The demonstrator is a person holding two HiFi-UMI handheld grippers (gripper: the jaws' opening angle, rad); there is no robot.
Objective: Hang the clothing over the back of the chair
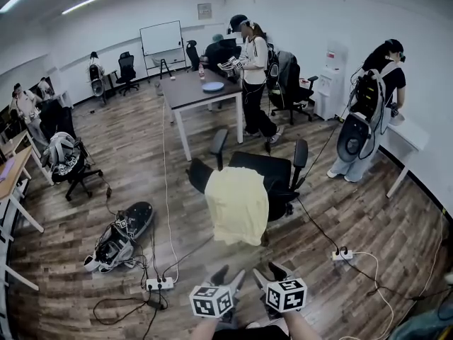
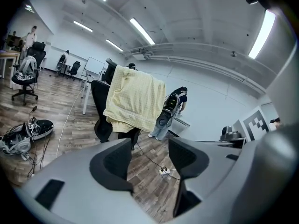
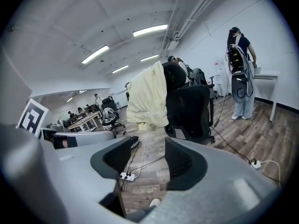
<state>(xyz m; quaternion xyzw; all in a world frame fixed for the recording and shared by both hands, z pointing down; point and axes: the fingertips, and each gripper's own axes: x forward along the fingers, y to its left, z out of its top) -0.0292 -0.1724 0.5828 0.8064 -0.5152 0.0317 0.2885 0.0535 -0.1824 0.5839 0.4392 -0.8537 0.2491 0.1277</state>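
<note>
Head view puts the yellow garment [image 1: 237, 204] straight ahead of both grippers, draped over the back of the chair [image 1: 272, 168] and hanging down the side that faces them. The left gripper [image 1: 228, 276] and right gripper [image 1: 267, 273] sit low and close together, well short of the cloth. In its own view each has its jaws parted with nothing but floor between them: the left [image 2: 149, 148] is the wider, the right [image 3: 148, 146] stands about half apart.

The hanging looks done, but most of the cloth seems to lie on the near side. How much reaches over the far side of the chair back I cannot tell, and a short overlap there could let the garment slide off. The chair is on castors, so a nudge from either gripper could roll or swivel it and shake the cloth loose.

A power strip [image 1: 159, 283] lies just left of the left gripper, with a cable [image 1: 167, 190] running forward from it past the chair. A second strip [image 1: 342, 255] lies out to the right of the right gripper. A bag [image 1: 120, 236] sits further left. Between these, the floor up to the chair is bare, so straight ahead and straight back are the free lines.
</note>
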